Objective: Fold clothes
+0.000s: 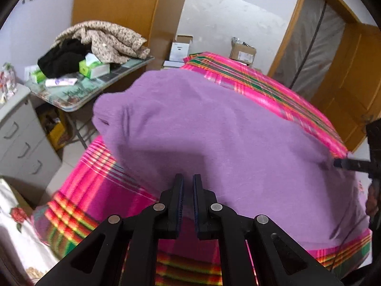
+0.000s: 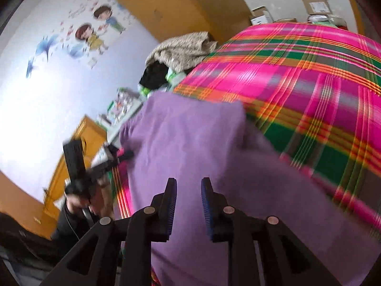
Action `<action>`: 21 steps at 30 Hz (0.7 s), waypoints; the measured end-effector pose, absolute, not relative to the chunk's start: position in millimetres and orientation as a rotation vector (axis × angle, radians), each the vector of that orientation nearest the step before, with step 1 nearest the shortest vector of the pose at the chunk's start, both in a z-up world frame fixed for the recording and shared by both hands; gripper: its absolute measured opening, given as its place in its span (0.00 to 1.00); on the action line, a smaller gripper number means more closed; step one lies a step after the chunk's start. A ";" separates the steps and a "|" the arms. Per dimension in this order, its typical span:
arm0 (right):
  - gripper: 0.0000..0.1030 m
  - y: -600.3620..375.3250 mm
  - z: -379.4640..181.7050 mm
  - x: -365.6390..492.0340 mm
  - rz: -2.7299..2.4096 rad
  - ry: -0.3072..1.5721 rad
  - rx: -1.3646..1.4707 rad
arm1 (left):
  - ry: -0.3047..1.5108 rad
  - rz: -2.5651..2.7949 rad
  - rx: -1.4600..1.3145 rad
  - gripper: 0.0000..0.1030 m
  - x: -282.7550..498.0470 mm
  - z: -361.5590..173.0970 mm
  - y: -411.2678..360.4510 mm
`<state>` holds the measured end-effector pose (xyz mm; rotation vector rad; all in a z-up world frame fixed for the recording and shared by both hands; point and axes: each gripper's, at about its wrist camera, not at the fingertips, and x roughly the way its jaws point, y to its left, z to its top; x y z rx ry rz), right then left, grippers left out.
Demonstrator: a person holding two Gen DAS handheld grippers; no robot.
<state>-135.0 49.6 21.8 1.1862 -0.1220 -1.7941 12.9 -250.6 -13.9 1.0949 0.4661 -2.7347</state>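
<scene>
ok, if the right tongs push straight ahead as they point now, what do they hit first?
Most likely the purple garment spread on the plaid sheet; the right tongs, open and empty, point down at it. Depth is unclear.

R gripper (image 2: 188, 186) fingers apart, empty, over purple garment (image 2: 190, 147).

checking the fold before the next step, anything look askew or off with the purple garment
The purple garment lies on the plaid cover with uneven edges: one far corner bulges over the cover's edge in the left wrist view. Nothing torn or spilled.
</scene>
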 end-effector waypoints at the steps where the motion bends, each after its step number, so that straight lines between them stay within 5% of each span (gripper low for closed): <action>1: 0.22 48.3 19.9 -128.3 -1.792 -0.102 1.185 | 0.467 -2.737 1.085 0.08 12.6 -12.0 -250.7; 11: 0.21 85.3 7.3 -89.9 -1.891 -0.080 1.243 | 0.485 -2.645 1.081 0.08 8.8 -8.9 -267.6; 21: 0.24 159.9 42.9 -90.5 -2.226 -0.241 1.148 | 0.446 -2.939 1.164 0.08 -5.8 -2.6 -179.1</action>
